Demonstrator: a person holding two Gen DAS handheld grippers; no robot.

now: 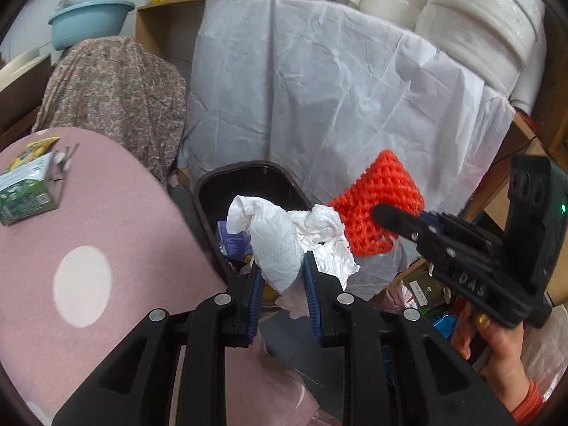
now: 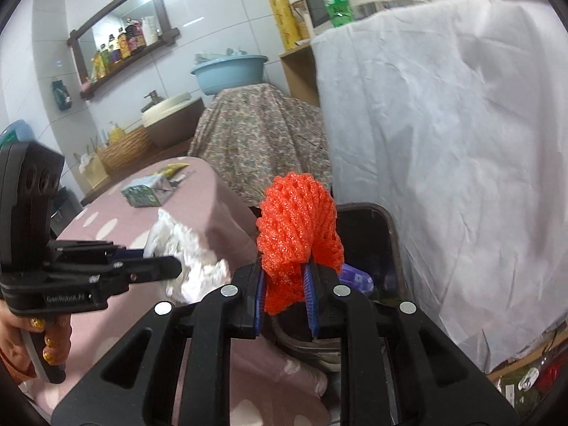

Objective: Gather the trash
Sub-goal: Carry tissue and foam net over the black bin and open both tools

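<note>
The left gripper (image 1: 282, 273) is clamped tight on a wad of crumpled white tissue (image 1: 280, 241), its blue pads (image 1: 256, 294) pressing the lower end of the wad while the rest bulges up and out past the fingertips. The tissue hangs just over the near rim of a dark bin (image 1: 209, 191), which stands on the floor beside a table under a pink cloth with white dots (image 1: 106, 234). The right gripper (image 2: 284, 280) is likewise closed hard, on an orange foam net (image 2: 298, 234) that stands upright between its blue pads and rises well above them. Seen from the left wrist, that net (image 1: 380, 191) hovers just right of the tissue, over the far right edge of the bin, with the right gripper's black finger (image 1: 401, 223) lying across its front. The person's right hand (image 1: 497, 348) grips the handle, an orange sleeve cuff at the wrist; from the right wrist, the left hand (image 2: 32, 340) shows at the lower left edge around its own handle. Inside the bin (image 2: 380, 234) lies some purple packaging (image 2: 355, 277) among other scraps. On the pink cloth, well away from the bin, sits a green carton (image 1: 28, 191). Behind the bin hangs a crumpled white sheet (image 1: 319, 106), and to its left a flowered cloth (image 1: 117, 96) covers something bulky, with a light blue basin (image 1: 88, 23) above it.
</note>
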